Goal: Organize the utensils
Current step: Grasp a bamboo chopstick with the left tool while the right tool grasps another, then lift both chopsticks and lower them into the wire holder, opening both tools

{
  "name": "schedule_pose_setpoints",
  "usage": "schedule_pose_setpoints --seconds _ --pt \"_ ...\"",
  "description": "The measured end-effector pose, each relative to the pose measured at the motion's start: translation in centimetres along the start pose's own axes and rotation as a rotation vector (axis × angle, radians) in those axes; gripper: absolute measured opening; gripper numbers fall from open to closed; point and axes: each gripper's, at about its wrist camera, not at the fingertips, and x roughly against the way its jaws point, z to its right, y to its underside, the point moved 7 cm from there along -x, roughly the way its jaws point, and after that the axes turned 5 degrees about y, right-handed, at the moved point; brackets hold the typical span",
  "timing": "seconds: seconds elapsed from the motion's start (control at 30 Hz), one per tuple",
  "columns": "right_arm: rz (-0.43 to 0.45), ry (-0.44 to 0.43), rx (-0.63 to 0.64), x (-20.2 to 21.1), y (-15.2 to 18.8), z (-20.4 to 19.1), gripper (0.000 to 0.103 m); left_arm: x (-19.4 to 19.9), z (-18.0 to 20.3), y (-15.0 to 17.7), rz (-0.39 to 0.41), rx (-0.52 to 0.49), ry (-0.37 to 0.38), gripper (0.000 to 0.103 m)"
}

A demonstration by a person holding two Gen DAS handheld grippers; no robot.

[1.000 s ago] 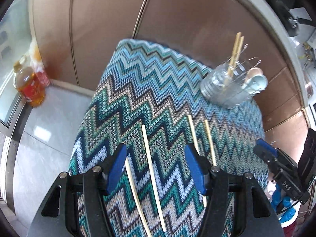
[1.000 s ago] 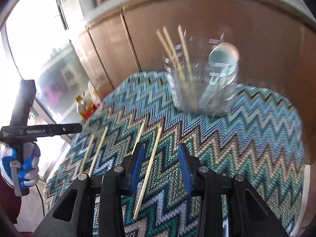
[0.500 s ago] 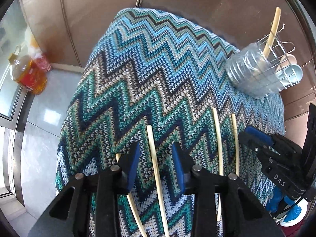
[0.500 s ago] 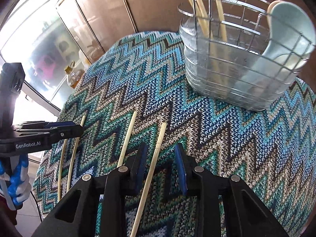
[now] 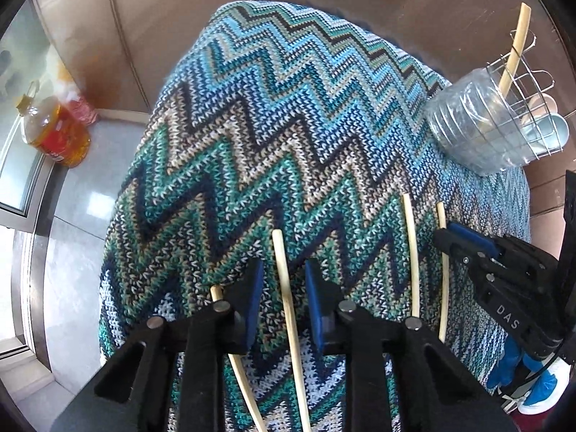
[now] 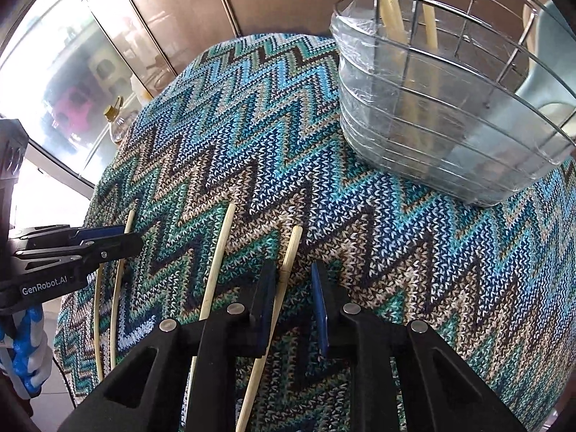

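Four chopsticks (image 5: pixel 411 252) lie loose (three more stand in one rack (image 6: pixel 450 115)); two spoons (image 6: pixel 543 82).

The left gripper (image 5: pixel 282 300) straddles one chopstick (image 5: pixel 288 309) on the zigzag cloth (image 5: pixel 273 136), jaws apart. At two o'clock stands the wire basket (image 5: pixel 518 115); at three, the right gripper (image 5: pixel 468 243).

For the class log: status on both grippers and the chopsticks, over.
Left gripper open astride one chopstick. Right gripper open astride another chopstick. Four loose on cloth; nothing blocking the wire holder.
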Motion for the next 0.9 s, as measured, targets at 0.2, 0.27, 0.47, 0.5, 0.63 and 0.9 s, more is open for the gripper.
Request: schedule_pose_setpoints --seconds 0.2,0.27,0.47,0.5,0.63,0.9 --pt "0.001 -0.014 -0.01 -0.3 0.0 -0.6 0.009 0.0 -0.4 0.1 0.016 0.026 0.011 0.009" --pt "0.009 -0.023 -0.016 0.3 0.4 -0.5 0.007 0.2 -0.7 0.3 0.015 0.04 0.021 0.007" --pt "0.06 -0.057 -0.025 2.9 1.6 -0.4 0.005 1.9 -0.9 0.8 0.051 0.05 0.045 0.006" --pt "0.072 -0.063 -0.027 3.6 2.0 -0.3 0.005 2.3 -0.8 1.0 0.059 0.05 0.049 0.006" --pt "0.128 -0.091 -0.037 6.1 3.2 -0.2 0.005 3.8 -0.4 1.6 0.085 0.043 0.065 0.005" --pt "0.344 -0.117 -0.05 13.9 3.7 0.5 0.005 10.0 3.0 1.8 0.232 -0.044 0.128 0.004"
